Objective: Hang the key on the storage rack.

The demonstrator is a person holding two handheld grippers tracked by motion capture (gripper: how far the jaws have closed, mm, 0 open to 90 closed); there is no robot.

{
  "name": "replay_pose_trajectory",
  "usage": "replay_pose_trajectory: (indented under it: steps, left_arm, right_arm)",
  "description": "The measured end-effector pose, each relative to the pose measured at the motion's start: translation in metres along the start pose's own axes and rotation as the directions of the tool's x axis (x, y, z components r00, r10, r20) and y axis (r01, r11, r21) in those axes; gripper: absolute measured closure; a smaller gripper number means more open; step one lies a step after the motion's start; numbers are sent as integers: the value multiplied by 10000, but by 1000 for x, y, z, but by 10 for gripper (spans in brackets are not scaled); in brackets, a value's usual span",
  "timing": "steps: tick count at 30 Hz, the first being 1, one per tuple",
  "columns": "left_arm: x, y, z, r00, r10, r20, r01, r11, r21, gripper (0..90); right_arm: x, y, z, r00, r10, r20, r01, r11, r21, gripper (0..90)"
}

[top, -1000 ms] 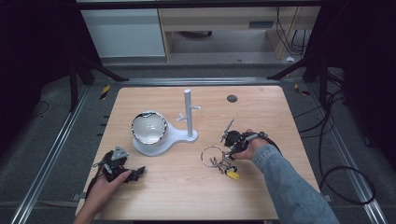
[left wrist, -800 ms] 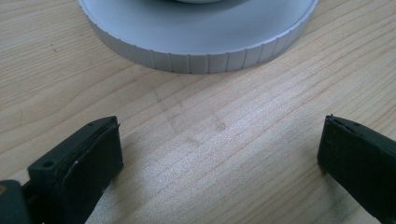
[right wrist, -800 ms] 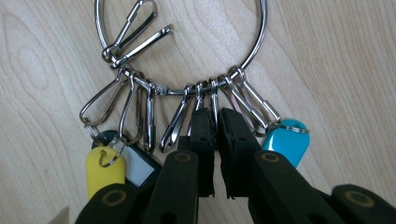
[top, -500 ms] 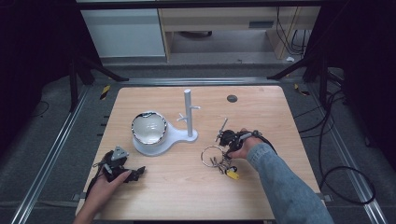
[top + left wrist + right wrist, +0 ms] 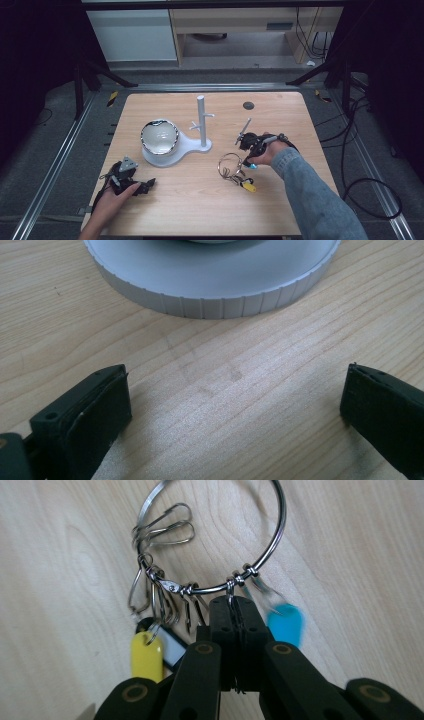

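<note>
2 tools: right tool clamps the key ring; left tool gapes; tags unreadable.

The key ring is a large loop of bright steel wire, strung along its lower arc with a cluster of small snap clips and hooks. A yellow key tag with a white label window hangs from one clip at the left, and a blue tag, blurred, hangs at the right. In the high view the key ring lies on the wooden table right of the white stand, its yellow key tag trailing toward the near edge; it may be partly lifted.
</note>
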State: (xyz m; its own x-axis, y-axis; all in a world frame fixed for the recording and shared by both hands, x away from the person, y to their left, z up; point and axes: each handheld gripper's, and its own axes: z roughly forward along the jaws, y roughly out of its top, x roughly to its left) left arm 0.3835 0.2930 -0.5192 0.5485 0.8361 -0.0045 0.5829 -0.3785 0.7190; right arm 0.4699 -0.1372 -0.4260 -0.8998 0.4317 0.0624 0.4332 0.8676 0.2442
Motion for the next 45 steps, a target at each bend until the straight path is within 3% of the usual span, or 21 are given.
replay_pose_trajectory:
  steps: [9, 25, 45]
  left_arm:
    - [0, 0, 0, 10000, -2, 1, 2, 10000, -1, 0]
    - [0, 0, 0, 10000, -10, -2, 10, 10000, -27, 0]
    - [0, 0, 0, 10000, -7, -4, 7, 10000, -13, 0]
  right_arm:
    - [-1, 3, -30, 10000, -33, -50, 31, 9994, -341, 884]
    - [0, 15, -74, 9991, -394, 140, 399, 9987, -330, 884]
    - [3, 34, -103, 9960, -856, 248, 859, 9962, -108, 885]
